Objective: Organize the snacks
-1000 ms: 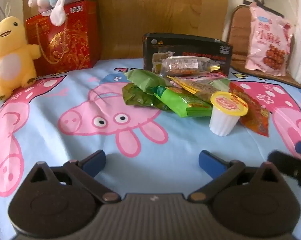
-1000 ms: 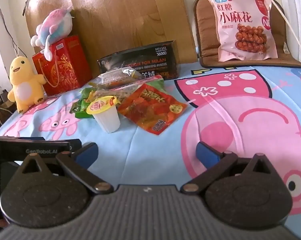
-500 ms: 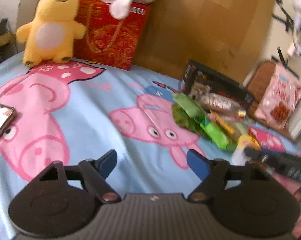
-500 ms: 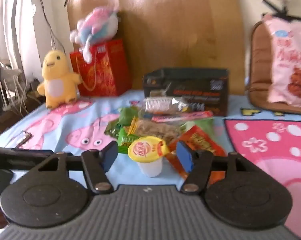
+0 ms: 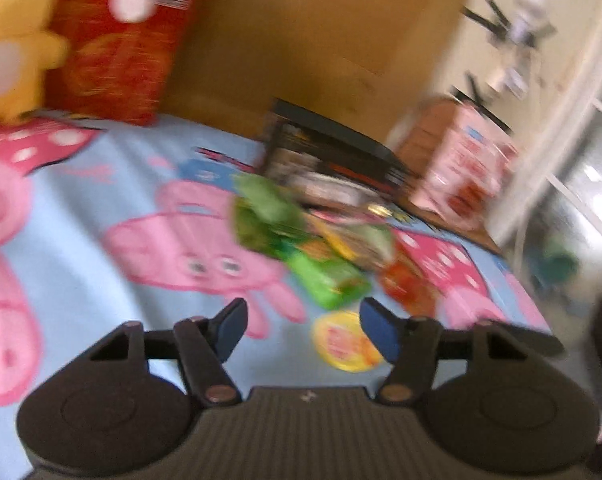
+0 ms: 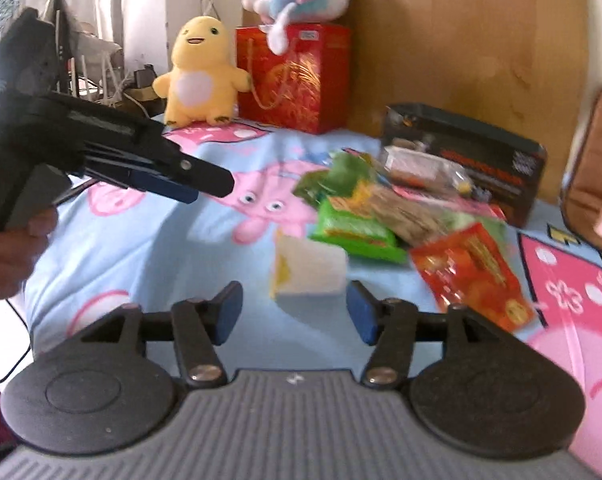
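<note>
Lying on its side just ahead of the right claw [image 6: 294,312], the jelly cup [image 6: 307,270] sits clear of both blue pads; those jaws have just been widening and grip nothing. The left claw [image 5: 301,332], jaws just narrowing, is likewise unloaded, the cup's yellow lid [image 5: 343,340] showing beyond its right pad. Beyond both claws, snack packets [image 6: 361,216] heap before a black box [image 6: 473,156] on the cartoon bedsheet [image 6: 161,248].

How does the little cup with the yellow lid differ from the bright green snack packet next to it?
The jelly cup is a stiff white tub with a yellow lid; the green packet is a soft, flat wrapper. The cup lies tipped on its side, apart from the heap; the packet lies flat, tucked against the other snacks. The cup sits just ahead of the right gripper; the packet lies farther off. Both rest on the cartoon bedsheet.
</note>
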{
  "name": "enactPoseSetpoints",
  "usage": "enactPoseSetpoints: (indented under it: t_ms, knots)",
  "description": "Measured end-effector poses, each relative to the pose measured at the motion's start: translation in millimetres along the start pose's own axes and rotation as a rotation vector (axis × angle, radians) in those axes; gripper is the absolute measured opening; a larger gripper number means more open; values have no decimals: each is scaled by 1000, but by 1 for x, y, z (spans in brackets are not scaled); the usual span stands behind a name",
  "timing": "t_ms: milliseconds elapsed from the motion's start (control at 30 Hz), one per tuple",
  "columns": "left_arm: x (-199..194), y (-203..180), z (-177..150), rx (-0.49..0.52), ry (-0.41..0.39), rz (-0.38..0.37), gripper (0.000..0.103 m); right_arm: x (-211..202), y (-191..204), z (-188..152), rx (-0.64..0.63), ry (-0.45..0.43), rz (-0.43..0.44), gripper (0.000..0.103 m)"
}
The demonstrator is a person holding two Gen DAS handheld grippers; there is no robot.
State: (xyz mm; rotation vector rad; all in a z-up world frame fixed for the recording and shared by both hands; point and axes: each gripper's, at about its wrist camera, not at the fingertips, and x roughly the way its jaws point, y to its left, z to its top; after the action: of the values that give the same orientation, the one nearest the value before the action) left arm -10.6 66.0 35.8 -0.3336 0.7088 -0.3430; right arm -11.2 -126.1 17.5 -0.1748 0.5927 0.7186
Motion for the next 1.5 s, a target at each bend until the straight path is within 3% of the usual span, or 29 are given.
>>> enactPoseSetpoints:
  t_ms: [100, 167, 200, 233, 267, 367, 500, 600, 700, 767, 867, 967, 1033, 1100, 1167, 1233, 1333, 1400, 1500]
  knots:
    - [26, -10, -2, 16, 77, -40, 60, 5, -12, -1, 28, 19, 15, 76]
    - [46, -9, -5, 12, 144, -53, 48, 15, -16, 1, 36, 26, 55, 80]
    - [45, -9, -6, 7, 133, -65, 45, 23, -16, 2, 31, 34, 71, 79]
    - [45, -11, -5, 4, 153, -61, 45, 31, -16, 3, 23, 48, 84, 73]
    - [43, -15, -2, 10, 160, -48, 46, 36, -13, 4, 5, 49, 87, 50]
    - [28, -22, 16, 11, 136, -65, 46, 31, -9, 16, -40, 38, 91, 48]
    - [29, -38, 67, 50, 75, -75, 47, 12, -30, 43, -17, -44, 125, 49]
    - [59, -49, 116, 91, 36, -51, 47, 8, -56, 69, 8, -133, 91, 49]
    - [111, -58, 158, 117, 47, -43, 48, 21, -90, 93, 64, -194, -1, 48]
    - [140, -67, 178, 136, 53, -38, 49, 35, -112, 107, 89, -209, -83, 48]
    - [171, -69, 190, 125, 69, -37, 50, 55, -148, 122, 133, -199, -140, 48]
    - [195, -66, 187, 106, 103, -36, 52, 72, -170, 128, 156, -167, -161, 50]
    - [203, -63, 182, 96, 120, -22, 61, 82, -179, 126, 165, -141, -170, 51]
    - [194, -59, 178, 102, 110, -42, 66, 85, -185, 121, 175, -123, -170, 56]
    - [176, -56, 175, 120, 59, -38, 69, 81, -185, 113, 183, -139, -160, 67]
    - [155, -48, 172, 135, 14, -21, 76, 70, -181, 104, 178, -173, -171, 67]
    - [130, -29, 163, 104, 12, -15, 74, 53, -175, 89, 191, -191, -145, 67]
    - [124, -19, 153, 72, 46, -13, 72, 37, -164, 76, 182, -209, -101, 67]
    - [128, -7, 137, 27, 113, -34, 68, 38, -142, 66, 111, -165, -66, 67]
